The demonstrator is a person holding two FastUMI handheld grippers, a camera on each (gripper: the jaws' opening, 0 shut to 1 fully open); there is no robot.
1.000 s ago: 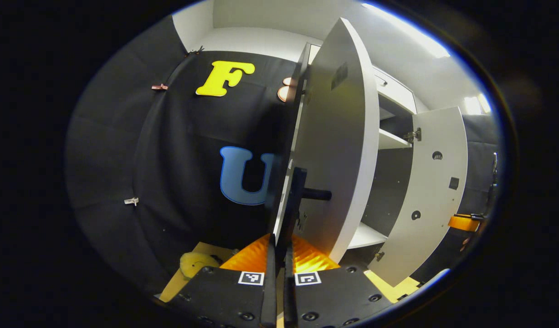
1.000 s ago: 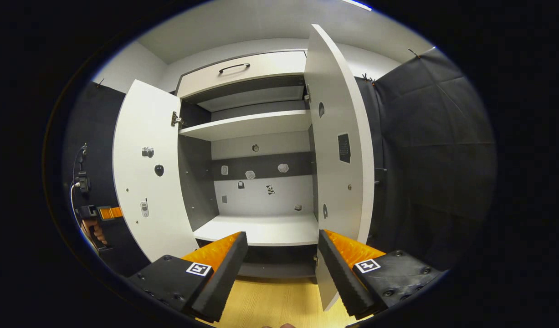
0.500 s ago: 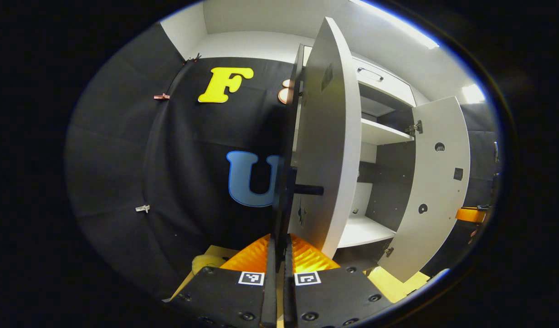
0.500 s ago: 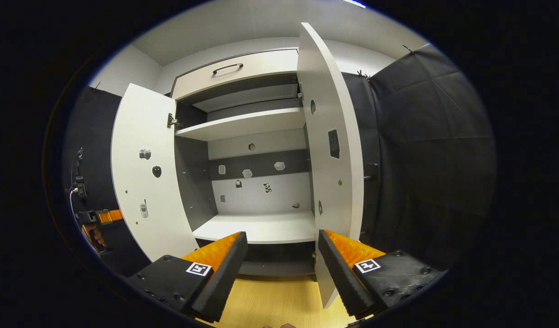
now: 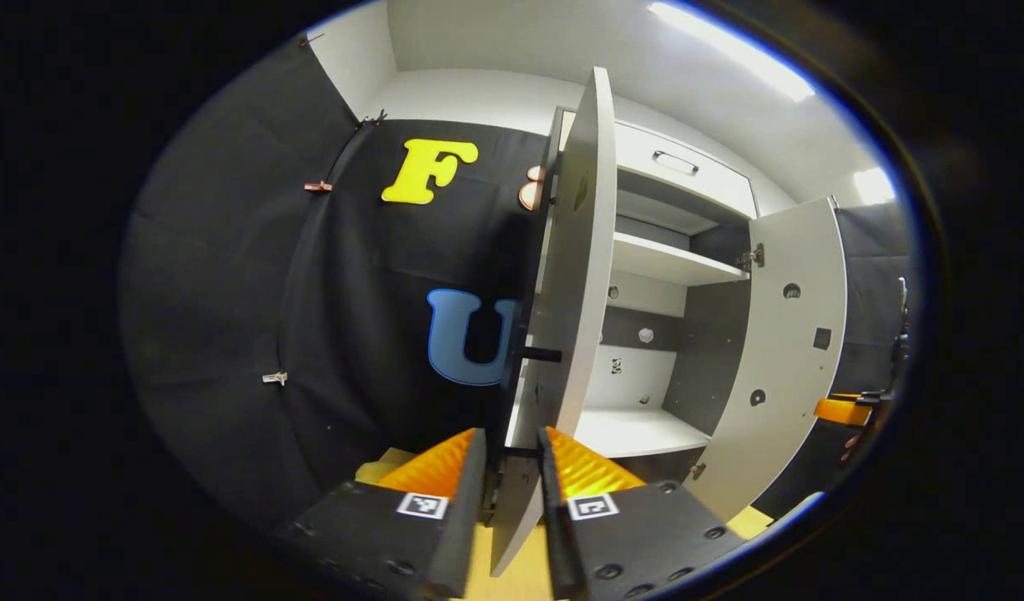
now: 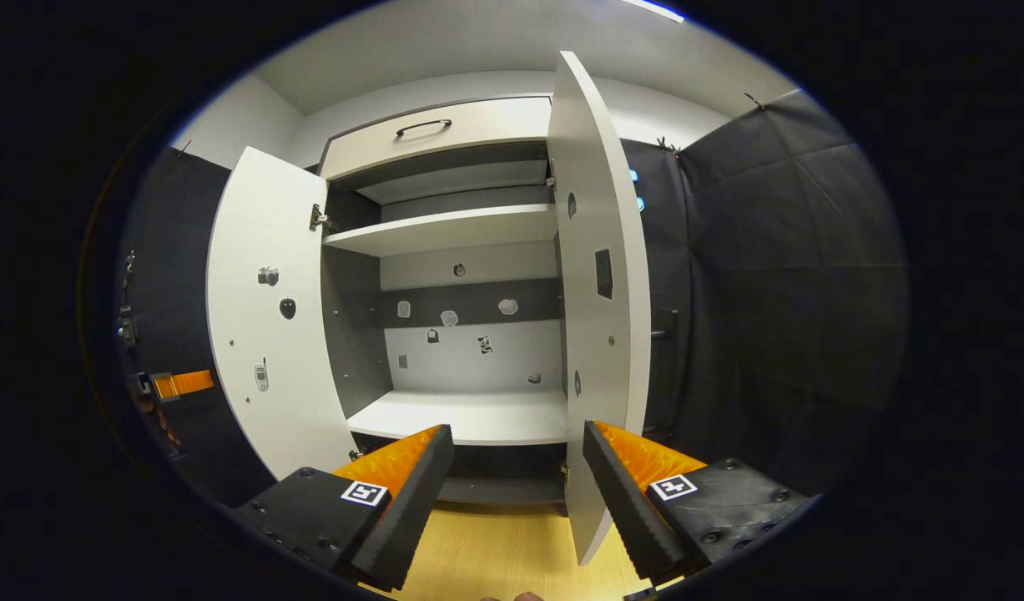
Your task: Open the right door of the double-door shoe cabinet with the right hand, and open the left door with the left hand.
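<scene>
While both doors of the shoe cabinet (image 6: 445, 133) are seen swung wide, the left gripper (image 5: 503, 492) is held with its fingers parted to either side of the left door (image 5: 574, 275), whose lower edge stands in the gap between them, no pad being clearly pressed on it. From the right gripper view, the right gripper (image 6: 518, 488) is found spread wide and grasping nothing, set back over the wooden floor (image 6: 495, 555) in front of the white bottom shelf (image 6: 470, 417), with the right door (image 6: 599, 284) seen standing just beyond its right-hand finger and the left door (image 6: 265, 300) well off to the other side
</scene>
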